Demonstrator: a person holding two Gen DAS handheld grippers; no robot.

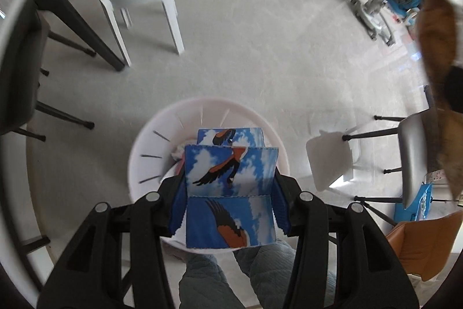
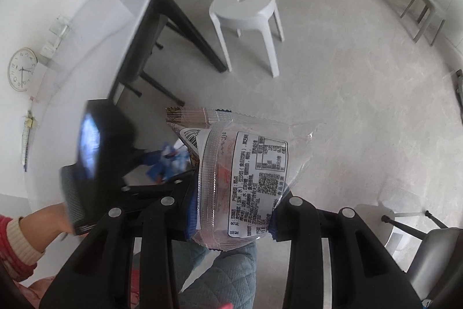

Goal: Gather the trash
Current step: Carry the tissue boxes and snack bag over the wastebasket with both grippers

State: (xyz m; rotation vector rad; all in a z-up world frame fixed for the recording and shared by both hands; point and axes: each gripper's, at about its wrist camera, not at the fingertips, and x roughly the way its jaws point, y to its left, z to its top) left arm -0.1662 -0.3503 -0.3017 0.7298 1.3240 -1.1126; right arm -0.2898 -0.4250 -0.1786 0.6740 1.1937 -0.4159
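Left wrist view: your left gripper [image 1: 230, 201] clamps the blue bird-print packet [image 1: 231, 193] above the white bin [image 1: 144, 152], ready to drop; your right gripper [image 2: 231, 210] grips a clear snack wrapper [image 2: 243, 181].

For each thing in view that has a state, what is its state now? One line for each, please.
left gripper: shut on the blue bird-print packet.
blue bird-print packet: held above the white bin.
white bin: open on top, already some trash inside.
right gripper: shut on the clear snack wrapper.
clear snack wrapper: held in the air above the floor.
white stool: upright on the floor.
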